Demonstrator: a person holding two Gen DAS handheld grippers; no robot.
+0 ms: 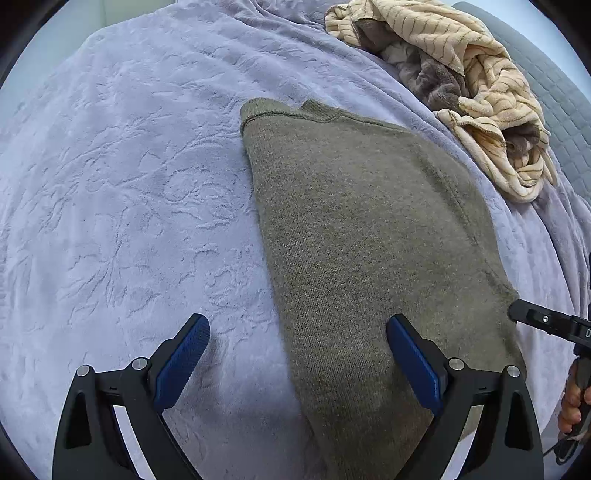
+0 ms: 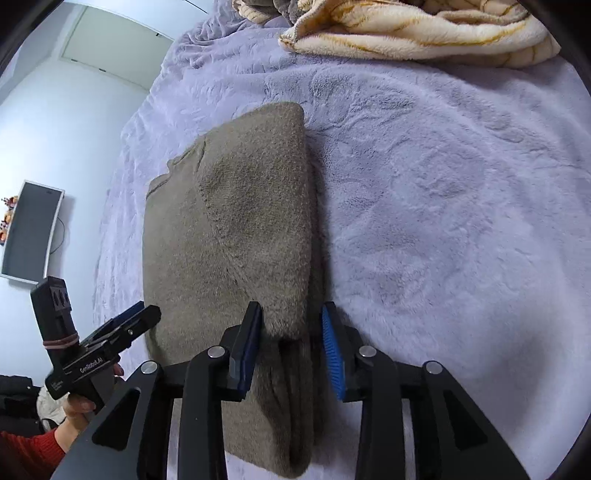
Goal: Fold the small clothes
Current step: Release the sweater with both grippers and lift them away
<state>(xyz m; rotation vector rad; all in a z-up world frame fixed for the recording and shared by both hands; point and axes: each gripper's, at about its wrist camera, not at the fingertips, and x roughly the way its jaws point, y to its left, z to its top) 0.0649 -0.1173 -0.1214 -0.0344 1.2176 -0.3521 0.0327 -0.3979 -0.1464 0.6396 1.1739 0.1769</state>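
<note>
An olive-brown knit sweater (image 1: 362, 229) lies folded in a long strip on the lavender blanket (image 1: 129, 184). My left gripper (image 1: 297, 332) is open wide, straddling the sweater's left edge near its near end, holding nothing. In the right wrist view the sweater (image 2: 236, 229) shows a folded layer on top. My right gripper (image 2: 291, 317) is partly open with its jaws on either side of the sweater's right folded edge, not clamped. The left gripper also shows in the right wrist view (image 2: 136, 317), and a finger of the right gripper shows in the left wrist view (image 1: 535, 319).
A crumpled cream striped and grey plush blanket (image 1: 480, 92) lies at the far right of the bed, also in the right wrist view (image 2: 424, 33). A grey headboard (image 1: 554, 96) is behind it. A wall monitor (image 2: 31, 232) hangs left of the bed.
</note>
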